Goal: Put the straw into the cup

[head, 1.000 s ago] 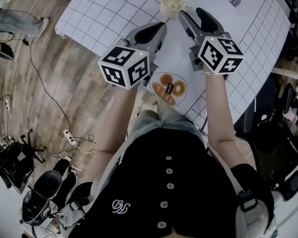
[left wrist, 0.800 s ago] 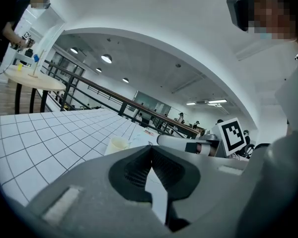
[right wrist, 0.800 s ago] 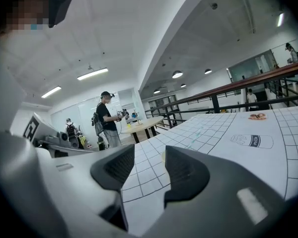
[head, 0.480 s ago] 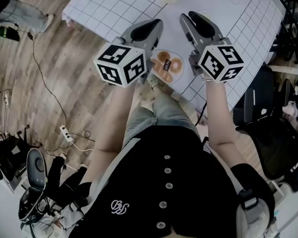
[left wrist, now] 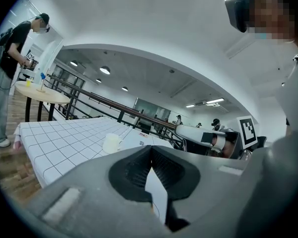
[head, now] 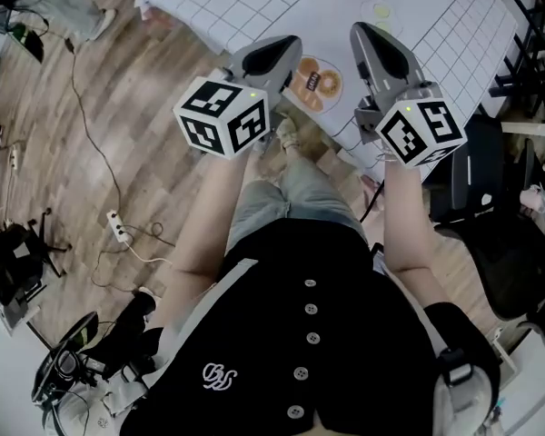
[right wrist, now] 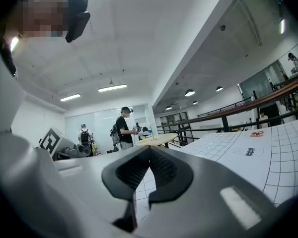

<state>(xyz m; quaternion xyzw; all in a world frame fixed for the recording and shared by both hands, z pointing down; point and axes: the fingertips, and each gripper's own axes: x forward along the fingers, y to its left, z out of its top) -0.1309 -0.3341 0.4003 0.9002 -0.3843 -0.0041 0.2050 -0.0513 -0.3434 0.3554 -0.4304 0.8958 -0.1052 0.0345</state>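
Left gripper (left wrist: 150, 152) closed empty, right gripper (right wrist: 149, 150) just shut on nothing, the cup (left wrist: 111, 143) on the table (left wrist: 64, 138) at 9 o'clock of the left tips: insertion seems finished, so next only resting remains.

No words or numbers can be read for certain. In the upper middle of the head view, the left cube (head: 224, 116) and the right cube (head: 422, 133) carry black-and-white square code patterns. Low in the frame, white curly embroidery (head: 221, 375) sits on the black shirt (head: 345, 325), its letters unclear. The dark label (head: 314, 79) on the round picture (head: 332, 85) at the top is too small to read.
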